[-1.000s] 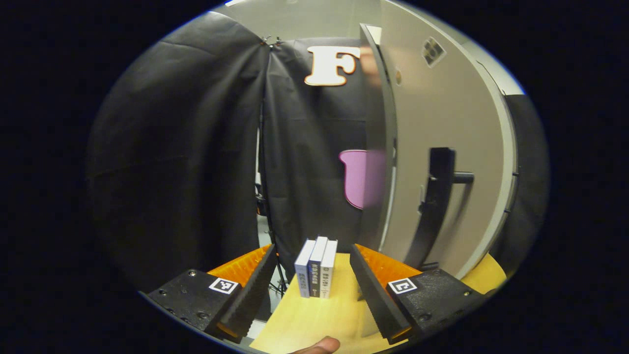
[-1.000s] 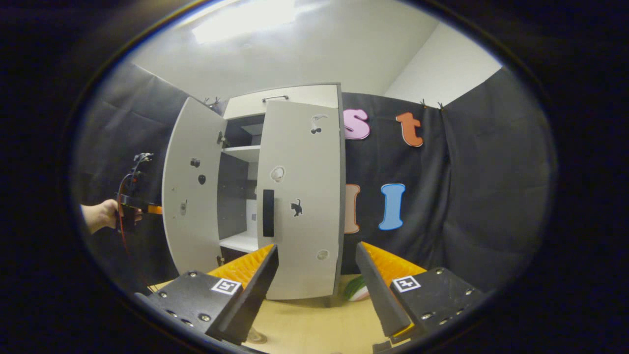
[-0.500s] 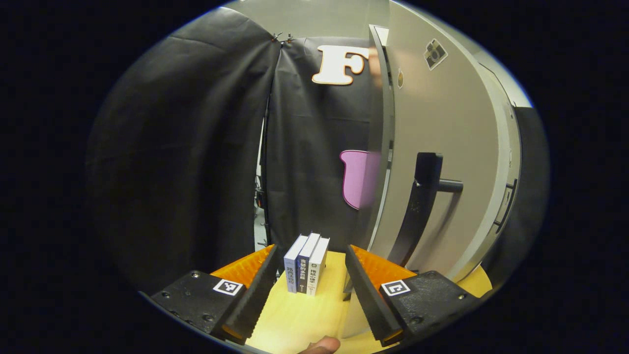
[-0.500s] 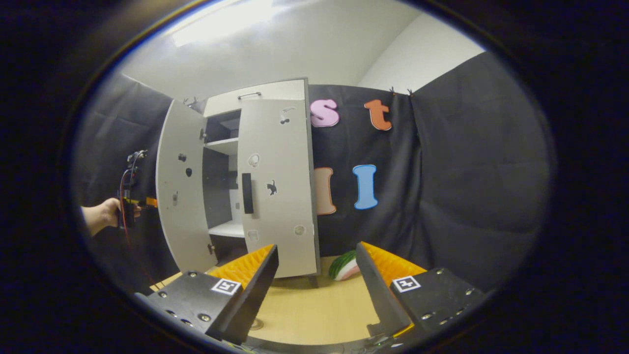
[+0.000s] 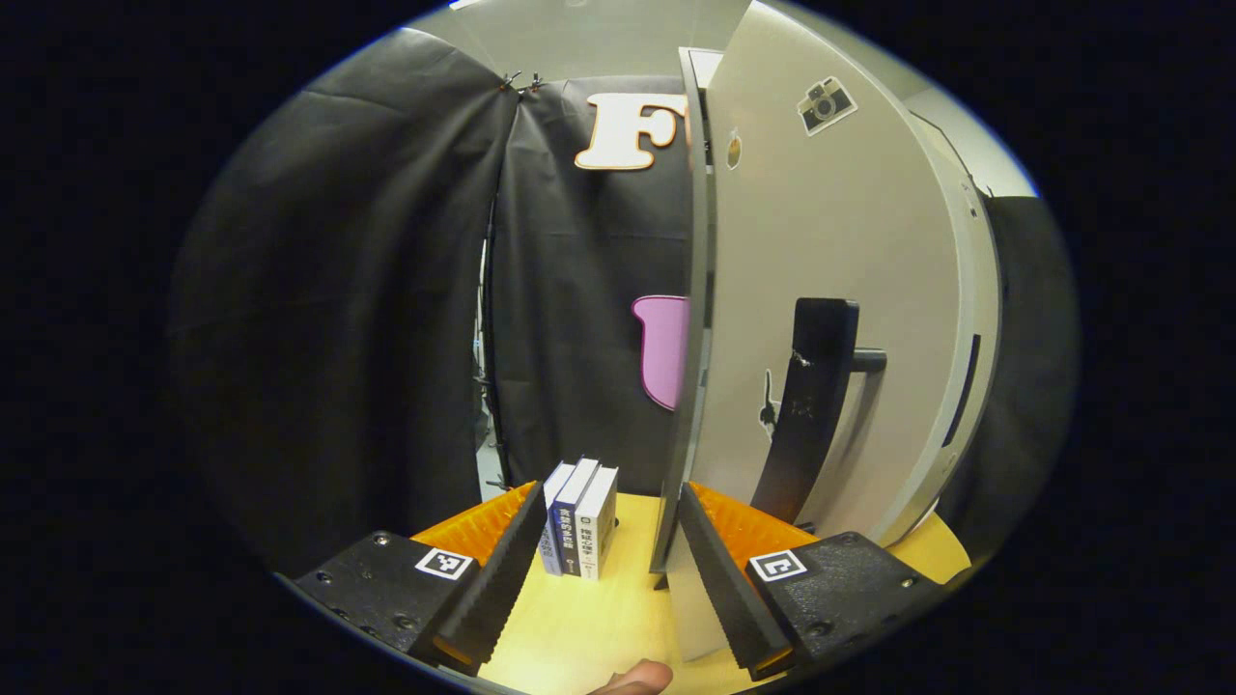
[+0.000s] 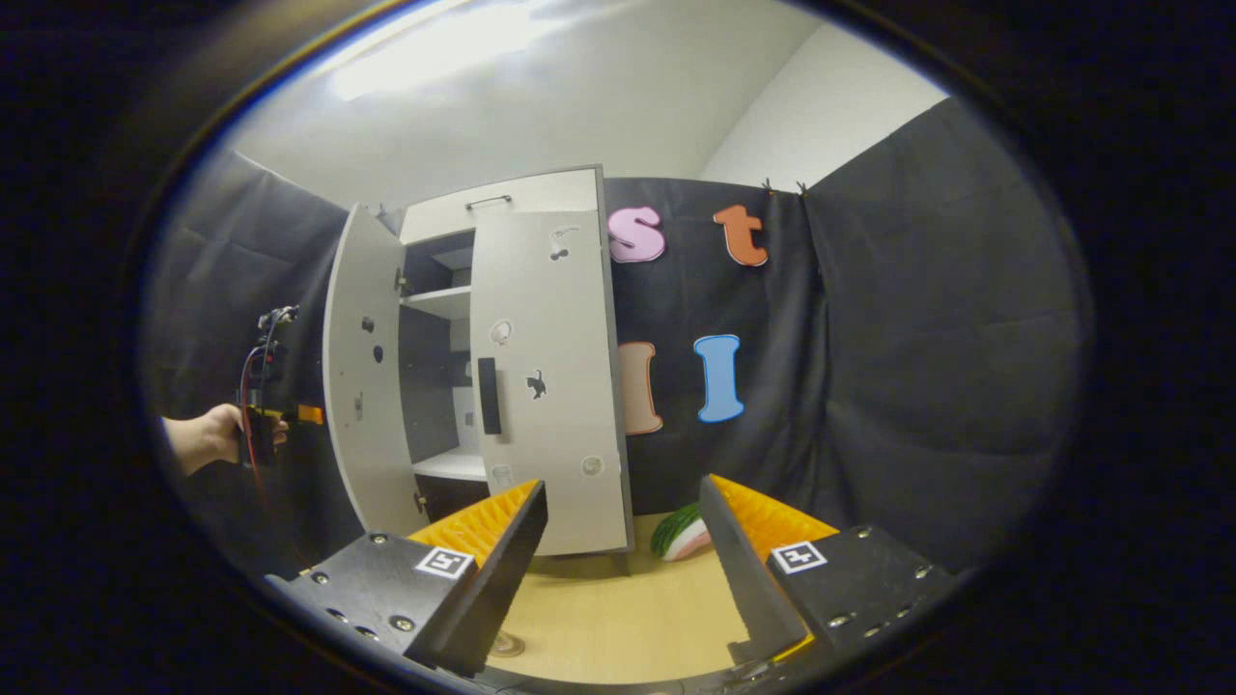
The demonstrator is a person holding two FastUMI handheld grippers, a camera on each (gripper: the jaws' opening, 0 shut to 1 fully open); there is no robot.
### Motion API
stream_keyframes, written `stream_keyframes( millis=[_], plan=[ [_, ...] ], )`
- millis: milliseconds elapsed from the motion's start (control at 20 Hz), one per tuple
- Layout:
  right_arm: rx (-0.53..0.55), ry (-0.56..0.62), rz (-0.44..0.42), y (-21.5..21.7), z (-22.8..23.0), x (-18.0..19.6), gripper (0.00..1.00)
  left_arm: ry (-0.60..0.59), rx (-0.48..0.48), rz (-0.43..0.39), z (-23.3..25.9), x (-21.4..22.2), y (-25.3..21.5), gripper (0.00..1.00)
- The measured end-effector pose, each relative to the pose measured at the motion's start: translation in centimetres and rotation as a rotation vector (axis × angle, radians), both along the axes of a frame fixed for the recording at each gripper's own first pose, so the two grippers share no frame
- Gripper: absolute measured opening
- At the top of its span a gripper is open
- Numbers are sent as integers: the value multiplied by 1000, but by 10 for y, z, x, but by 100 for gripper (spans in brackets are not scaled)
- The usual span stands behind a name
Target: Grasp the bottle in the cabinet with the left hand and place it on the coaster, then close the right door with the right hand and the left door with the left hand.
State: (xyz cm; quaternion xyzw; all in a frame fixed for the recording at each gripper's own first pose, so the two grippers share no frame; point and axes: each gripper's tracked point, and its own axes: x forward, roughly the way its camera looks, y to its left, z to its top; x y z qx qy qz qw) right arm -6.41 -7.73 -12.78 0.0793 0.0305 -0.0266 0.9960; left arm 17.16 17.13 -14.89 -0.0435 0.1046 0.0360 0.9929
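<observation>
the left gripper [image 5: 603, 565] has its jaws spread wide with nothing between them, and its right-hand finger sits right at the free edge of the left door [image 5: 830, 251], near the foot of that door's long dark handle [image 5: 806, 410]; whether the finger actually touches the door i cannot tell. just past the fingers a small row of books [image 5: 577, 518] stands upright on the wooden table [image 5: 579, 627]. the right gripper [image 6: 623, 569] is spread and empty too, held well back from the cabinet [image 6: 502, 203]. from there the right door [image 6: 546, 386] looks shut or very nearly so, while the left one stands partly open, with a hand [image 6: 208, 436] holding the other gripper just outside it. the bottle and coaster cannot be made out; a small round thing at the table edge by the right gripper's finger is too hidden to name. so the step in hand looks like the last one, closing the left door. the next move calls for a steady sideways push on the door's outer face, sweeping it round on its hinge until it meets the cabinet, with the finger kept clear of the handle.
</observation>
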Motion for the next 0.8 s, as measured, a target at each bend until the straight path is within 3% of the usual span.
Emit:
stream_keyframes(
  millis=[500,600,800],
  plan=[
    [-53,-24,-36,-6,5,-26,94,-83,24,-125,15,24,-96,89],
    [-52,-21,-67,-17,3,-31,94,-109,12,-164,19,29,-126,84],
    [-52,-11,-118,-36,3,-39,96,-115,31,-218,24,32,-177,91]
  ],
)
